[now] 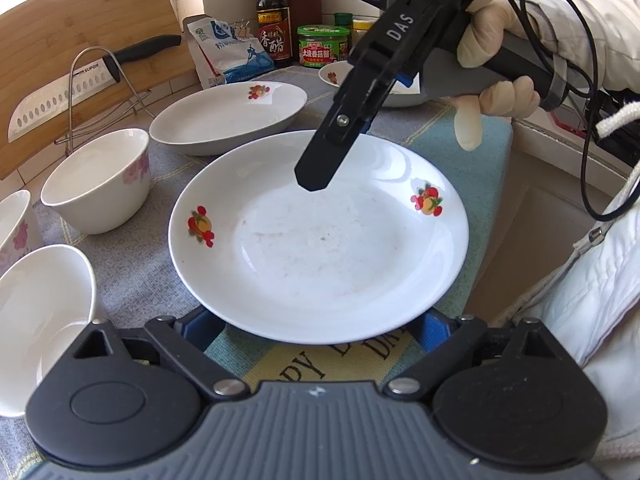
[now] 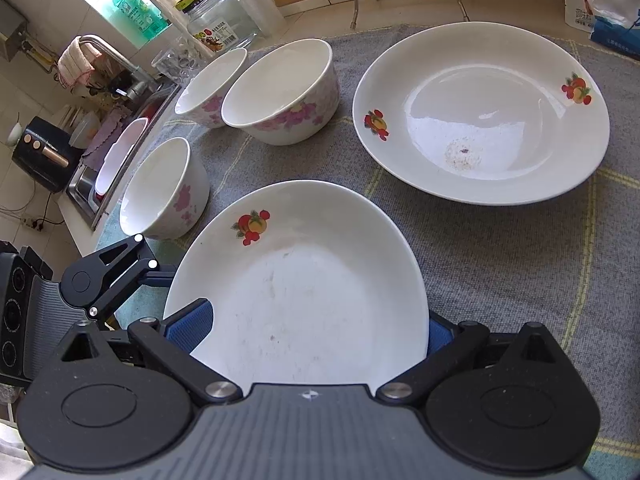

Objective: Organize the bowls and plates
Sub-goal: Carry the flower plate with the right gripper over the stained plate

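White plate (image 1: 320, 236) with fruit prints and faint smears lies on the grey cloth (image 2: 500, 260), between both grippers. The left gripper (image 1: 320, 326) brackets its near rim; the right gripper (image 2: 316, 334) straddles the opposite edge, though pad contact seems likely, not certain. Nothing is stacked yet: a second plate (image 2: 480, 112) and three bowls (image 2: 280, 92) stand apart.

On the counter (image 2: 500, 280) in front of me, the nearest white fruit-printed ceramic plate (image 2: 304, 300) lies on the grey woven cloth (image 2: 480, 240), its near rim between the fingers of both my left hand-held gripper (image 1: 318, 334) and my right hand-held gripper (image 2: 308, 334). Behind it lies a second white fruit-printed plate (image 2: 480, 120). To its side stand three white flower-printed ceramic bowls (image 2: 280, 92), two touching, with the wooden cutting board (image 1: 80, 40) behind them.
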Motion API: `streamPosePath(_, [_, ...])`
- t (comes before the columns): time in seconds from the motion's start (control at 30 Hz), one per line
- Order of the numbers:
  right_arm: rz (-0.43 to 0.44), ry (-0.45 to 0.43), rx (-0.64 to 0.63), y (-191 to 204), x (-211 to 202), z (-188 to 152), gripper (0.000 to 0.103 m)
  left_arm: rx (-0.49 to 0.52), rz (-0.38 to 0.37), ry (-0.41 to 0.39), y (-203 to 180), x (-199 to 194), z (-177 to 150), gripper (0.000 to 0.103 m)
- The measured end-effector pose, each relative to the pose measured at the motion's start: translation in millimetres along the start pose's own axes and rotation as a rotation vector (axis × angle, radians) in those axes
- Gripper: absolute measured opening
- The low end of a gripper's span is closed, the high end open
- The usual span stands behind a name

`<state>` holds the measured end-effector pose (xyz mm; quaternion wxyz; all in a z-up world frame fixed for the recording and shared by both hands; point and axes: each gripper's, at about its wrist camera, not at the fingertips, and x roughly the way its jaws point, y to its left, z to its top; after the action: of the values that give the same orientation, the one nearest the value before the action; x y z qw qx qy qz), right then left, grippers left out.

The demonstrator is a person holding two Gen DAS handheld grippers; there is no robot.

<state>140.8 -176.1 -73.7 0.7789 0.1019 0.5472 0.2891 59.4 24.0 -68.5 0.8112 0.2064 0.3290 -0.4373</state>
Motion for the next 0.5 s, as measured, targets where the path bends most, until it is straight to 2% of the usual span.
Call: streamPosePath(0.5, [0.028,-0.026,-0.007,-12,-38,-3,0.103,-0.004,-0.005,0.004,-15,-3,30,0.096])
